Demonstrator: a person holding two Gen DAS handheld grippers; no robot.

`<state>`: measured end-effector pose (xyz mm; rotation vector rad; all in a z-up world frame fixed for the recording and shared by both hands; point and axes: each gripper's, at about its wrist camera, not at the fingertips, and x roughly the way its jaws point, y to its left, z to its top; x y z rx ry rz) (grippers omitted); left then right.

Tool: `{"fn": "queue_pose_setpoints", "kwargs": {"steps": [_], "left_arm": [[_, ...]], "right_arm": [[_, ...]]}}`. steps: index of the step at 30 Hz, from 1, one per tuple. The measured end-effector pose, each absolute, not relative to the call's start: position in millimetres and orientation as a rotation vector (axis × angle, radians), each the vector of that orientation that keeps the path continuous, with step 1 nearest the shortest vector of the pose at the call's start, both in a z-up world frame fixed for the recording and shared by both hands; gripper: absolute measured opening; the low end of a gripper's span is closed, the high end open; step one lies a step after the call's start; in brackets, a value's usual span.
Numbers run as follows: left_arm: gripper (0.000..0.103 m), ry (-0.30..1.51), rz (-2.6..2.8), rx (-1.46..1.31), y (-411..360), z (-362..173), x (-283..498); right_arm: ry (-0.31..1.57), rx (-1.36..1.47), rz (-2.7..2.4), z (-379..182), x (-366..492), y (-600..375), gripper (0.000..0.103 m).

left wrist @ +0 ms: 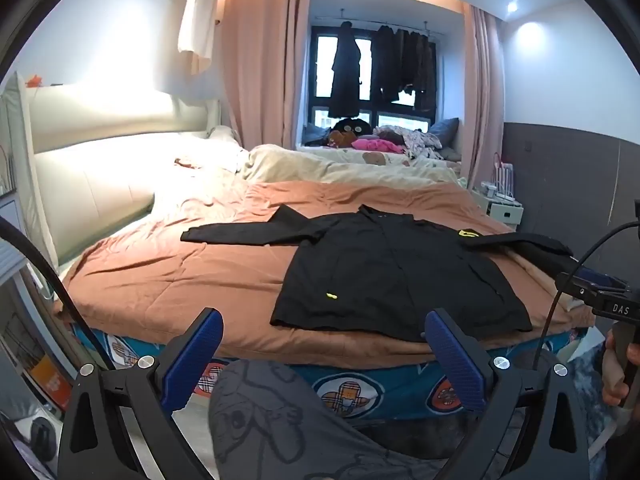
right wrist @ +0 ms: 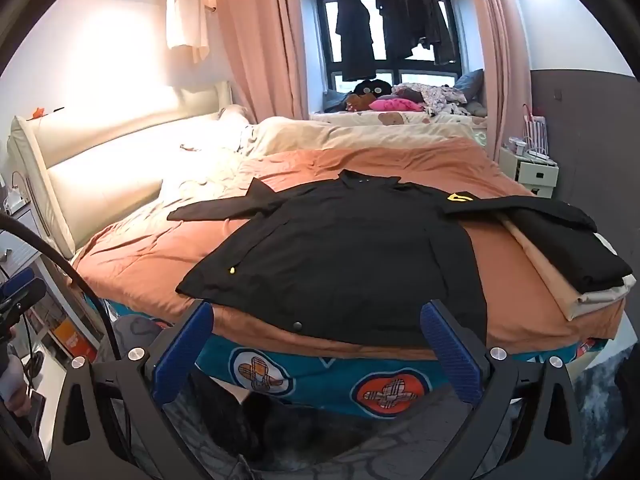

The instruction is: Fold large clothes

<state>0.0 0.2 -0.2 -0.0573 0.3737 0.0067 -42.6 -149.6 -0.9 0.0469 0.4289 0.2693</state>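
A large black long-sleeved jacket (left wrist: 392, 268) lies spread flat, front up, on the orange bedcover (left wrist: 180, 272), both sleeves stretched out sideways. It also shows in the right wrist view (right wrist: 344, 252), with a small yellow tag near its left hem and a yellow logo at its right shoulder. My left gripper (left wrist: 324, 354) is open and empty, held in front of the bed's near edge, left of the jacket's hem. My right gripper (right wrist: 316, 344) is open and empty, just in front of the jacket's hem. The right gripper also shows at the edge of the left wrist view (left wrist: 600, 300).
A stack of folded clothes, black on beige (right wrist: 568, 256), sits at the bed's right edge, under the jacket's right sleeve. A cream duvet (right wrist: 360, 132) lies at the far side. A white nightstand (right wrist: 532, 170) stands right of the bed. My knee (left wrist: 280, 408) is below the left gripper.
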Motion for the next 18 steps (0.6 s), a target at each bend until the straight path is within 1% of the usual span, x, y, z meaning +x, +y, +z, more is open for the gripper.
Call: {"fn": "queue_pose_setpoints", "kwargs": {"steps": [4, 8, 18], "left_arm": [[0.102, 0.383, -0.011, -0.082, 3, -2, -2], [0.102, 0.386, -0.028, -0.050, 4, 1, -11], [0.102, 0.403, -0.034, -0.032, -12, 8, -15]], "right_arm": [[0.395, 0.037, 0.262, -1, -47, -148, 0.103], [0.373, 0.065, 0.252, -2, -53, -155, 0.103], [0.380, 0.090, 0.242, -2, -58, -147, 0.103]]}}
